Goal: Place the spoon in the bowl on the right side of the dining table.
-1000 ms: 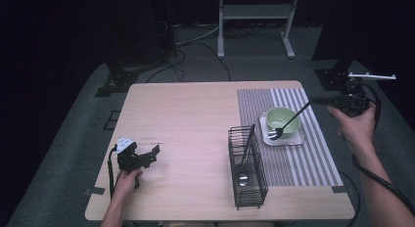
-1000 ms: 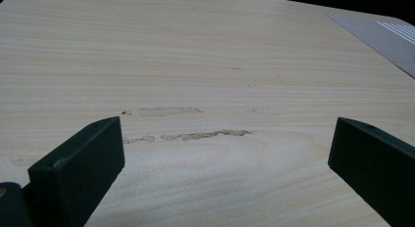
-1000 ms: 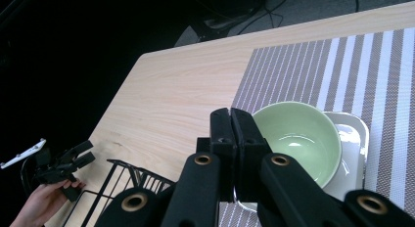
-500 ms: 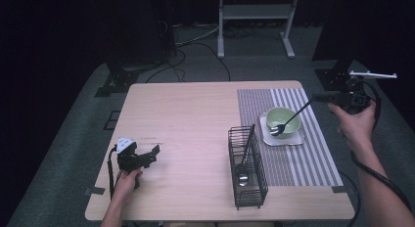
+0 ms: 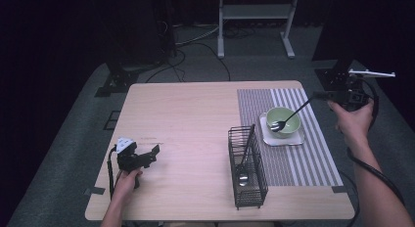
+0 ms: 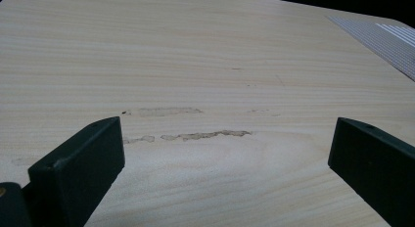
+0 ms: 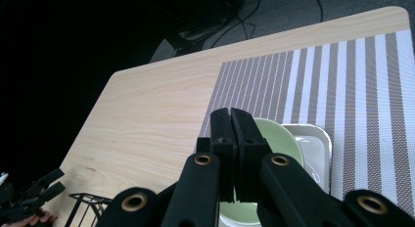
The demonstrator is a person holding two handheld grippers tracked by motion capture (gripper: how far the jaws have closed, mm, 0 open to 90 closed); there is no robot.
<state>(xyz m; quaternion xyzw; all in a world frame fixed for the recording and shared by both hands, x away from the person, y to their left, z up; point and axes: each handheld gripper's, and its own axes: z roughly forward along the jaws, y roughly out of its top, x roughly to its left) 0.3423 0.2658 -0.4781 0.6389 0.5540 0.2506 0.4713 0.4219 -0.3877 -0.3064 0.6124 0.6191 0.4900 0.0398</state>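
A pale green bowl point(image 5: 284, 120) sits on a white square tray point(image 5: 293, 138) on the striped placemat point(image 5: 313, 161). My right gripper point(image 5: 318, 96) hovers beyond the table's right edge, shut on the handle of a black fork point(image 5: 292, 113) whose head dips into the bowl. In the right gripper view its jaws point(image 7: 231, 117) are pressed together above the bowl point(image 7: 277, 134). My left gripper point(image 5: 152, 154) rests low near the front left of the table, open, with bare wood between its jaws point(image 6: 225, 148).
A black wire basket point(image 5: 247, 168) stands at the front centre, with a dark-handled spoon point(image 5: 243, 170) leaning in it. The basket's rim point(image 7: 88, 201) and the left gripper point(image 7: 32, 193) appear at the lower left of the right gripper view. Cables and stands lie on the floor behind.
The right gripper has lifted the fork a little, so its head sits slightly higher in the bowl. The left gripper has stayed where it was.
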